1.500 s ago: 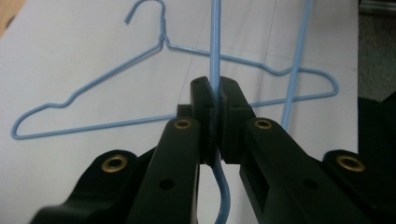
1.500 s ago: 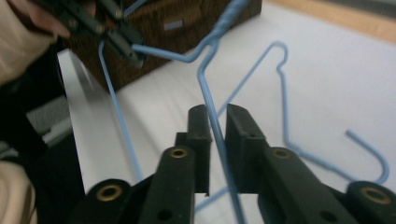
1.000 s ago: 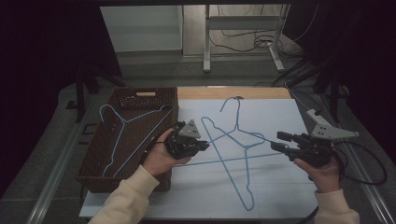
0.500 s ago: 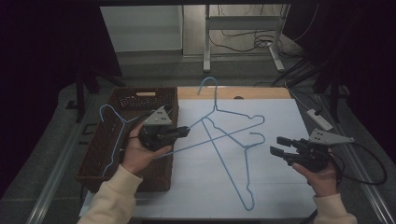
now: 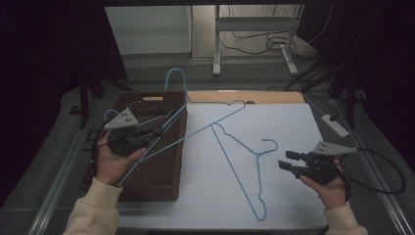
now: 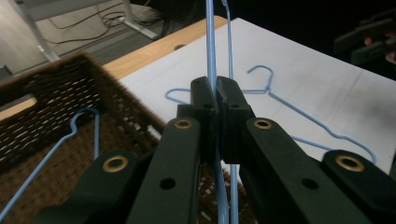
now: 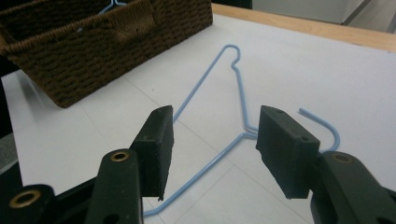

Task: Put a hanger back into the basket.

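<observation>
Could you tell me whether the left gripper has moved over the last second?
Yes. The left gripper, shut on a blue hanger, has travelled leftward from the white sheet to above the basket, carrying the hanger along.

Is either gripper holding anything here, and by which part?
The left gripper pinches a blue wire hanger on one wire arm. The right gripper is open, holding nothing.

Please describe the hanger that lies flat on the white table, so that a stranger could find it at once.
Start at the brown wicker basket on the table's left, then look right across the white surface. The flat blue wire hanger lies there near the open right gripper. Unlike the hanger clamped in the left gripper, nothing holds it.
</observation>
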Tool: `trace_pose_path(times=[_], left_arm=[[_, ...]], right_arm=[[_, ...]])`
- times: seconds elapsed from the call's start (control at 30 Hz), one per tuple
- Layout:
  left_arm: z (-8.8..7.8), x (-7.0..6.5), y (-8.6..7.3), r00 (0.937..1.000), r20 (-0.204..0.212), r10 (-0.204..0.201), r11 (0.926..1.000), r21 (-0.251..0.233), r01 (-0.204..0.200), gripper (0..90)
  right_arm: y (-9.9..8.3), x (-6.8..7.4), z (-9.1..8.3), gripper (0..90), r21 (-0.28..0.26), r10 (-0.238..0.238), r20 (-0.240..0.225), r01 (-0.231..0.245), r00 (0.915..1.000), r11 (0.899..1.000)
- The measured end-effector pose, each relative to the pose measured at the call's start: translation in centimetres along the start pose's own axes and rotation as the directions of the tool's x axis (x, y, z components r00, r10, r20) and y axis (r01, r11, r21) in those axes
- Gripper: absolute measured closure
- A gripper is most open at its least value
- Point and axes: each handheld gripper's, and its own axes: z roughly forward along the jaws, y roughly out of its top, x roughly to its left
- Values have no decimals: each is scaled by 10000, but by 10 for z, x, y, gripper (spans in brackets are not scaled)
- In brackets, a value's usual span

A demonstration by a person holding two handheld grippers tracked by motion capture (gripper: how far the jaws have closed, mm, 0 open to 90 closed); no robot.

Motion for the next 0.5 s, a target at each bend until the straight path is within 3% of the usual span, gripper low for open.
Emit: trace_pose_path(times=[0.27, 0.5], left_arm=[[-19, 18, -17, 9975, -550, -453, 9987, -249, 440, 877], [-33, 29, -31, 9916, -951, -873, 9959, -301, 848, 877]], right_arm=[[-10, -2, 4, 460, 147, 241, 78, -242, 9997, 9996], [-13, -3, 2, 441, -56, 394, 729, -391, 9966, 9992]])
